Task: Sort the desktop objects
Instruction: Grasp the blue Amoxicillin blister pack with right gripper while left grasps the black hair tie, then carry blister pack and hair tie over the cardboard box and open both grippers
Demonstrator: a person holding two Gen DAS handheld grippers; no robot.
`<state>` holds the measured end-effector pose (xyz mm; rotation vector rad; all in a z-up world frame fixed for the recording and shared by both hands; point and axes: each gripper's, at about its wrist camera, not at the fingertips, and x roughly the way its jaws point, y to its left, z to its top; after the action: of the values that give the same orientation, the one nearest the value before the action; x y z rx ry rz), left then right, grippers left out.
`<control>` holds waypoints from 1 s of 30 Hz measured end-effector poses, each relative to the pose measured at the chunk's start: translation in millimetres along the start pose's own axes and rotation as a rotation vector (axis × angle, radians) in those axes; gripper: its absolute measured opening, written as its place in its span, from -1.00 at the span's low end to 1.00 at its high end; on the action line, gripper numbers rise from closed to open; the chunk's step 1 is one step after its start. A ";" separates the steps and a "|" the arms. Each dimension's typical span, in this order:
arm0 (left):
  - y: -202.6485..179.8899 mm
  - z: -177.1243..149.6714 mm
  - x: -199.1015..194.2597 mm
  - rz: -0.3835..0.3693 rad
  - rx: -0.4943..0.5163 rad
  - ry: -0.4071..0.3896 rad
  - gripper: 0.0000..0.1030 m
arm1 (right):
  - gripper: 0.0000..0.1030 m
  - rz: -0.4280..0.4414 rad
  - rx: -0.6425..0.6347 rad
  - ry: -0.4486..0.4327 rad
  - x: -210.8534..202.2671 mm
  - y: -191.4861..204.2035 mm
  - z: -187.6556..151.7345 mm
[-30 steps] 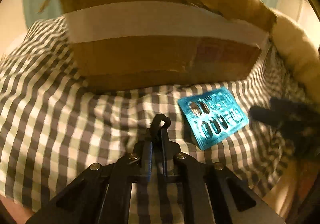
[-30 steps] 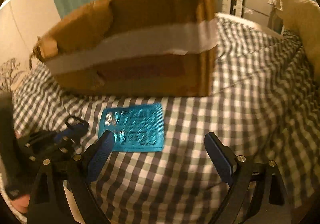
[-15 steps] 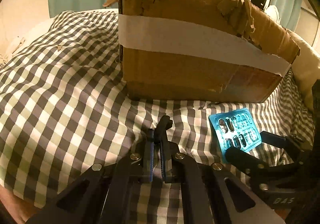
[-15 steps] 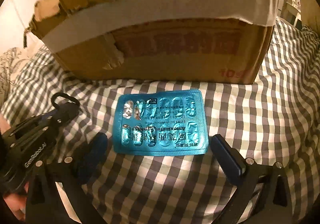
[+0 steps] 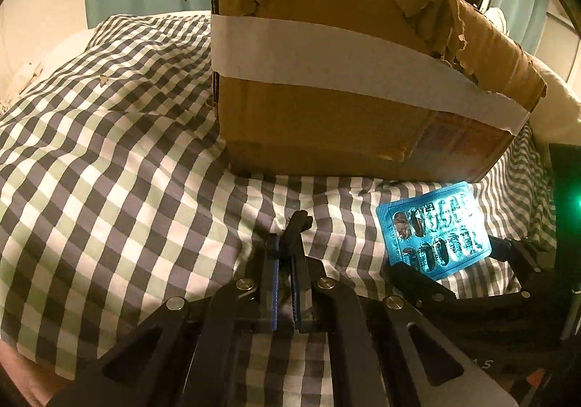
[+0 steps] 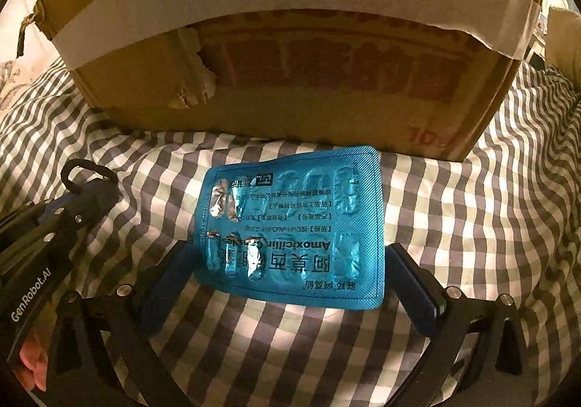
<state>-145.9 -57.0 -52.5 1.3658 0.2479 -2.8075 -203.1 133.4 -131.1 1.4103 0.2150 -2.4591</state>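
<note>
dim warm light, fisheye-warped edges

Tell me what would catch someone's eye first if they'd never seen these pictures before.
Probably the shiny blue blister pack, lying flat on the checked cloth between the wide-open fingers of the right gripper, which have just been opening and do not press on it. Behind it looms a torn cardboard box banded with pale tape. To its left, the left gripper is shut on nothing.
</note>
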 end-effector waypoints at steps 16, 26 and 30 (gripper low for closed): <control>10.2 12.5 4.1 -0.027 -0.012 -0.010 -0.89 | -0.54 0.059 0.051 -0.062 -31.9 -18.3 -13.0; 26.8 19.6 -1.6 -0.042 -0.036 -0.022 -0.89 | -0.86 0.138 0.053 -0.145 -75.5 -17.8 -24.2; 34.3 19.6 -10.4 -0.053 -0.041 -0.037 -0.89 | -0.86 0.142 0.063 -0.157 -83.2 -27.1 -23.9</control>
<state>-152.1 -94.4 -37.2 1.3167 0.3441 -2.8499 -153.0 180.6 -72.1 1.2044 0.0024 -2.4624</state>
